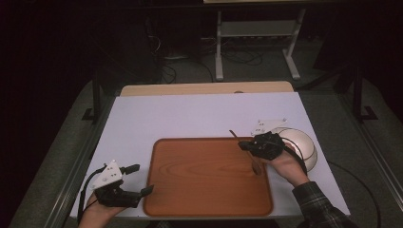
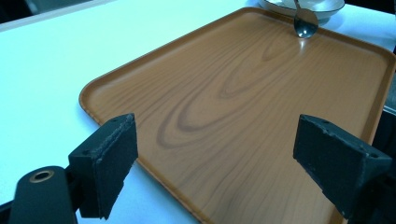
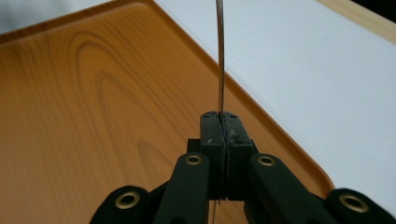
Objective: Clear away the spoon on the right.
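High view: wooden tray (image 1: pixel 204 180) lying flat on white table (image 1: pixel 199 114), near the front edge, with white bowl (image 1: pixel 304 145) just beside its right rim. Left gripper (image 1: pixel 138 179) low at the tray's left front corner, held in a hand (image 1: pixel 92 216) entering from the bottom, jaws spread wide, nothing between them, one fingertip reaching the tray's left rim. Right gripper (image 1: pixel 247 145) over the tray's right rear corner, held in a hand (image 1: pixel 287 166) with a plaid sleeve (image 1: pixel 321 204), jaws clamped on a metal spoon (image 1: pixel 244 152) that runs slanted from behind the gripper down to the tray surface. Left gripper view: two black padded fingers (image 2: pixel 114 163) well apart, framing the tray's wood grain (image 2: pixel 243 102); spoon bowl (image 2: pixel 306 23) hanging at the tray's far rim, its reflection visible on the wood, white bowl (image 2: pixel 303 5) just beyond. Right gripper view: fingers (image 3: pixel 212 135) pressed together on the thin spoon handle (image 3: pixel 220 56), seen edge-on and rising straight up from the pinch, above the tray's corner (image 3: pixel 93 116) with white table (image 3: pixel 327 79) alongside. Cannot tell whether the spoon's tip touches the tray or hangs just above it.
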